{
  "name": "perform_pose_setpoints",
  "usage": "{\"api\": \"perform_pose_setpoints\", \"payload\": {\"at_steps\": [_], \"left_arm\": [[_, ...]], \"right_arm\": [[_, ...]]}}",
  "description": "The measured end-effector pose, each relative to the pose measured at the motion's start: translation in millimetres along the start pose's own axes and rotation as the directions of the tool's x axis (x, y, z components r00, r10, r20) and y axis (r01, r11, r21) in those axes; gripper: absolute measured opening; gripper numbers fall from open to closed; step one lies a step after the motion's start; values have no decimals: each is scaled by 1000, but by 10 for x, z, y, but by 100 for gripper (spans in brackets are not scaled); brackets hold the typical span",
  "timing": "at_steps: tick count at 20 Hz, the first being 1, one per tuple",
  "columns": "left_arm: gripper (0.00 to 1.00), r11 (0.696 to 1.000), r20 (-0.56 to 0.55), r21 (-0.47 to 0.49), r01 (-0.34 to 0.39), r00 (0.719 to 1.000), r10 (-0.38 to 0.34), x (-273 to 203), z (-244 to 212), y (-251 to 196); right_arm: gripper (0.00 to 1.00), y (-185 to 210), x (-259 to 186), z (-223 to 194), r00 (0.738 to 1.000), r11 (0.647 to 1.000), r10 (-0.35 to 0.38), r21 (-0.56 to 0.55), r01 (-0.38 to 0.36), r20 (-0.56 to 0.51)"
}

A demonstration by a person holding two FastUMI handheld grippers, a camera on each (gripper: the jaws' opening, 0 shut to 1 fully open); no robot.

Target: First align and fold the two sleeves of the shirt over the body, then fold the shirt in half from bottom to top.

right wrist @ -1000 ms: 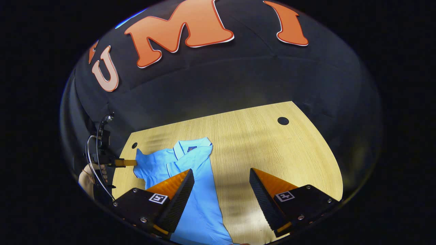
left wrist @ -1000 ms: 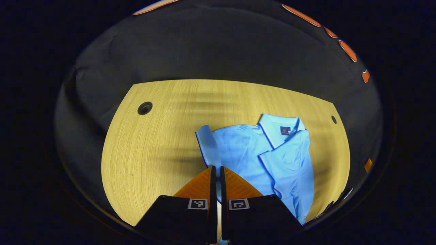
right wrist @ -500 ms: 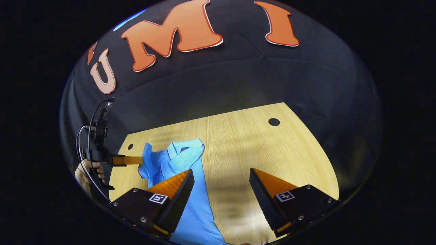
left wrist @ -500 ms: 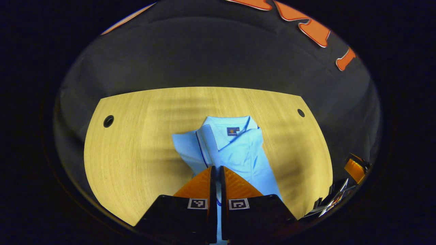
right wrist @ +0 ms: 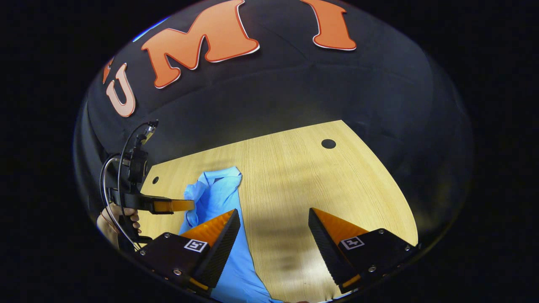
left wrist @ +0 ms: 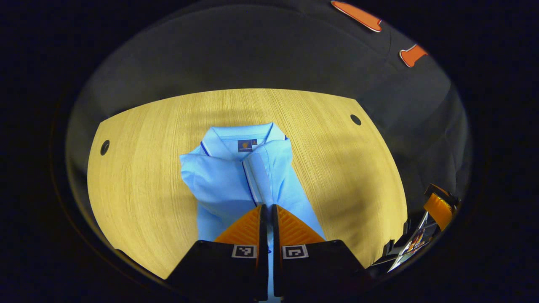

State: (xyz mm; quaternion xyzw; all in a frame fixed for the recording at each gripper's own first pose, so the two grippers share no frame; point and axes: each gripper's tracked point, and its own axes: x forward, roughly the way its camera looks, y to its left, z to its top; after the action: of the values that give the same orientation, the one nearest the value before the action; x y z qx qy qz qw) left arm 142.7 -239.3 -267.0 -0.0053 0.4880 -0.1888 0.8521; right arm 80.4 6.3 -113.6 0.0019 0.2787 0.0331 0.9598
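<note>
Your left gripper (left wrist: 266,210) has its fingers pressed together on a strip of the shirt's (left wrist: 229,181) second sleeve (left wrist: 269,185), held raised above the body; judged, this is so the sleeve can be carried across and laid down in line with the one already folded. In the right gripper view, that left gripper (right wrist: 185,205) reaches in at the shirt's (right wrist: 219,198) near side, a hand (right wrist: 122,219) gripping its handle. Your right gripper (right wrist: 273,219) stands wide open and holds nothing, parked to the right of the shirt, presumably clear of the fold. The shirt lies on the wooden table (left wrist: 147,168), collar (left wrist: 248,136) toward the far edge, hem toward you. The bottom-to-top fold is not yet done. The table has round cable holes (left wrist: 356,120) near its far corners; behind the shirt, black cloth forms the booth wall (left wrist: 252,46)
</note>
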Motion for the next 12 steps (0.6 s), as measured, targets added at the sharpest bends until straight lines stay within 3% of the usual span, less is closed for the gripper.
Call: {"api": "perform_pose_setpoints", "payload": {"at_steps": [4, 7, 8, 9, 10, 12], "left_arm": [[12, 1000, -9, 3, 19, 1000, -19, 25, -43, -88], [35, 999, 6, -28, 34, 999, -34, -18, -65, -65], [49, 999, 15, -36, 25, 1000, -25, -50, -72, -13], [49, 999, 20, -45, 25, 1000, -24, -109, -88, 6], [57, 998, 26, -55, 23, 999, -22, -195, -100, 42], [96, 998, 46, -66, 11, 999, -8, -321, -163, 173]], "right_arm": [[98, 10, 14, -39, 1000, 1000, -3, -6, 3, -9], [99, 109, 44, -72, 1000, 1000, 10, -16, -10, -20], [99, 156, 54, -91, 1000, 1000, 16, -18, -16, -26], [99, 199, 59, -103, 999, 1000, 21, -22, -22, -32], [99, 245, 73, -129, 999, 999, 23, -29, -25, -36], [99, 339, 107, -184, 998, 998, 27, -48, -29, -48]]}}
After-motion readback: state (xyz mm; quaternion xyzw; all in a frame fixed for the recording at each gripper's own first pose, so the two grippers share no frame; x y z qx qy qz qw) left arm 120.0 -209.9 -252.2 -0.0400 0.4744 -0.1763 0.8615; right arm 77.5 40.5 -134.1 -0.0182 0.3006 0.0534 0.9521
